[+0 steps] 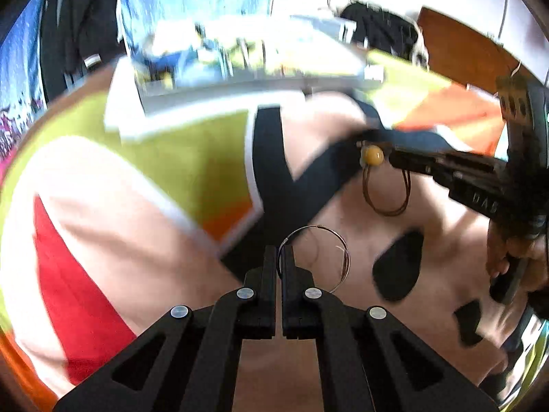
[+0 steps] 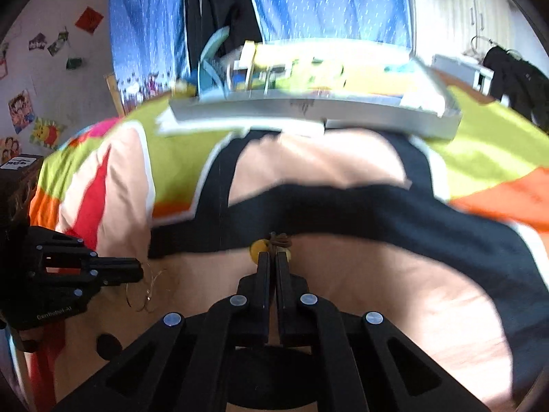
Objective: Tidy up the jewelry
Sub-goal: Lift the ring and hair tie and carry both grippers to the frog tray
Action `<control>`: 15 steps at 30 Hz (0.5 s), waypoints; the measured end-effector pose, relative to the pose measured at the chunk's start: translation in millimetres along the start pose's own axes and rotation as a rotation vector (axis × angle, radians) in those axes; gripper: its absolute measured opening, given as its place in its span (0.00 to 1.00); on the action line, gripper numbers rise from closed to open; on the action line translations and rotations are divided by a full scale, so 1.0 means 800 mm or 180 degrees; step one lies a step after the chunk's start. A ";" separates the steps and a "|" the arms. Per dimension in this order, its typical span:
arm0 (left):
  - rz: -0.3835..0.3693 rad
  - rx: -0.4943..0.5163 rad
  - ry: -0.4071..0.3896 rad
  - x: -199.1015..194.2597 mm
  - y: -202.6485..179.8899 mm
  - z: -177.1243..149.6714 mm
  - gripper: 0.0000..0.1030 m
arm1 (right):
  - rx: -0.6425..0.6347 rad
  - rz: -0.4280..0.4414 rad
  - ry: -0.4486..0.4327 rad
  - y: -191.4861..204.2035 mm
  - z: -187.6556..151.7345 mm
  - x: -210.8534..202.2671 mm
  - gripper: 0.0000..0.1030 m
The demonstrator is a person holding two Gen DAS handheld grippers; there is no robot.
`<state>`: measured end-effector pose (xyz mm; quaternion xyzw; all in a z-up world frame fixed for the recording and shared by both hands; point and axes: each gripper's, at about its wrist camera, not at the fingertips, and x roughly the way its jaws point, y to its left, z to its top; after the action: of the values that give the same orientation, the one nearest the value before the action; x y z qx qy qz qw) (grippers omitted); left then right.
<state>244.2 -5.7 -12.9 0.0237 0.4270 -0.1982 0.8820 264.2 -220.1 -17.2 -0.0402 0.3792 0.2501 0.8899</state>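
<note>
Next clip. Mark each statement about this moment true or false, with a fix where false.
1. The left gripper is shut on a thin wire hoop. True.
2. The right gripper is open, with nothing in it. False: it is shut on a brown cord piece with a yellow bead.
3. The gray tray sits at the far side of the bedspread. True.
4. The bedspread is plain white. False: it is printed in peach, green, black, red and orange.
5. The yellow bead lies inside the tray. False: it is at the right gripper's tips.
</note>
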 end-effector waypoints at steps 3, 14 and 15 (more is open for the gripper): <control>0.0043 0.0017 -0.0229 -0.020 0.001 0.053 0.01 | 0.0003 -0.0021 -0.0191 -0.004 0.032 -0.013 0.03; 0.0019 -0.0152 -0.0756 -0.003 -0.005 0.244 0.01 | -0.0005 -0.0130 -0.0581 -0.036 0.169 -0.008 0.03; 0.0023 -0.0173 -0.0739 0.007 -0.009 0.256 0.01 | 0.0072 -0.0135 -0.0593 -0.044 0.176 -0.002 0.03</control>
<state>397.0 -57.5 113.4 -0.0218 0.3270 -0.1848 0.9265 371.9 -214.9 79.6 -0.0148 0.2966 0.2296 0.9269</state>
